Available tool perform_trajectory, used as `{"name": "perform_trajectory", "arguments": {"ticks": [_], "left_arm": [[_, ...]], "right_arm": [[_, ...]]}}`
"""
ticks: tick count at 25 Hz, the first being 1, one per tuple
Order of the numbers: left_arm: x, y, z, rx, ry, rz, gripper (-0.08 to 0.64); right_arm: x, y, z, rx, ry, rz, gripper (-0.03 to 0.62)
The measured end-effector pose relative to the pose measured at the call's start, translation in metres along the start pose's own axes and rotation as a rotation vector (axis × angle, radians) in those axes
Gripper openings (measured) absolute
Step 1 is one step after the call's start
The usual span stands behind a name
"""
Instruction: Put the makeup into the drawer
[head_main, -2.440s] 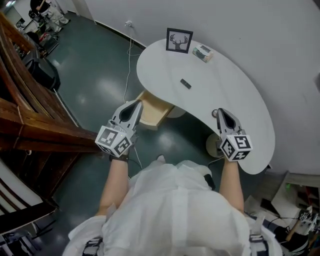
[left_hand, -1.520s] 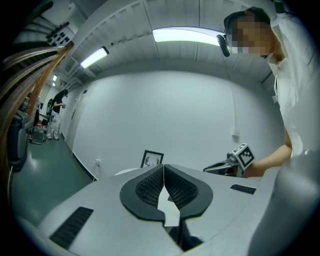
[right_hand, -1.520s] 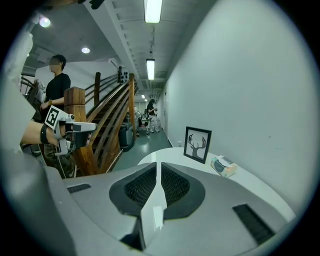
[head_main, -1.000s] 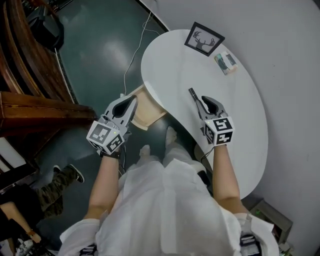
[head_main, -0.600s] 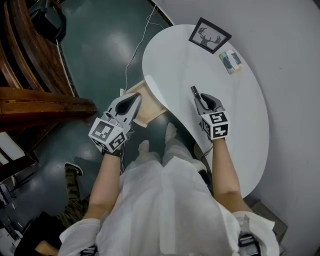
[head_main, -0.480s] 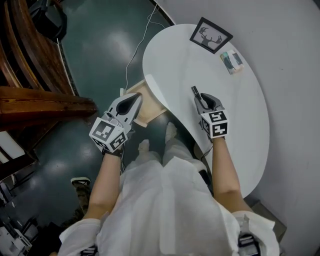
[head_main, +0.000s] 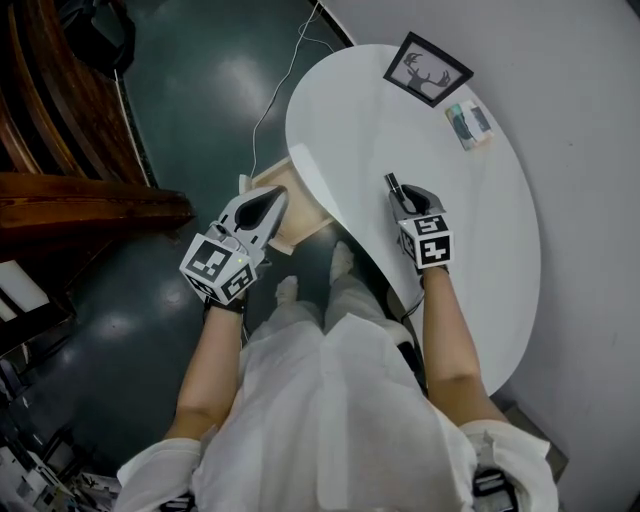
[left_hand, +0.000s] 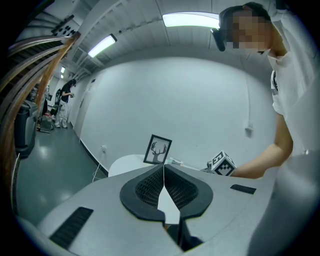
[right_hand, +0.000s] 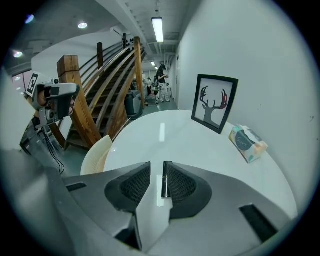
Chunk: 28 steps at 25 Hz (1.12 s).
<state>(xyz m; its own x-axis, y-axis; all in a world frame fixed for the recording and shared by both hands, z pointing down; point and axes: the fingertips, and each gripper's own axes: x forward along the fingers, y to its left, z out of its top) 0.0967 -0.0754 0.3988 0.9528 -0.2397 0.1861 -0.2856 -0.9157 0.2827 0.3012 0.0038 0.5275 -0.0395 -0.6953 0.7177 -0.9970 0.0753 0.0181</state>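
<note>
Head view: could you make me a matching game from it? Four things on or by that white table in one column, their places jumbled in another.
Things:
1. deer picture
2. tissue pack
3. makeup tube
4. drawer

Places:
A. pulled out under the edge of the table
B. between the jaws of the right gripper
C. standing at the table's far end
D. lying on the table beside the picture

Pairs: 1-C, 2-D, 3-B, 4-A.
Those jaws have just been opening, the tube between them.
</note>
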Motion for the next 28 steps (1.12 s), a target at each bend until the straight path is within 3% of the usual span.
{"name": "perform_trajectory", "arguments": {"ticks": [28], "left_arm": [[0.004,0.005,-0.009,-0.016,0.017,0.022,0.018]], "right_arm": [[0.038,-0.013,-0.038,-0.023,0.178,-0.003,0.092]]}}
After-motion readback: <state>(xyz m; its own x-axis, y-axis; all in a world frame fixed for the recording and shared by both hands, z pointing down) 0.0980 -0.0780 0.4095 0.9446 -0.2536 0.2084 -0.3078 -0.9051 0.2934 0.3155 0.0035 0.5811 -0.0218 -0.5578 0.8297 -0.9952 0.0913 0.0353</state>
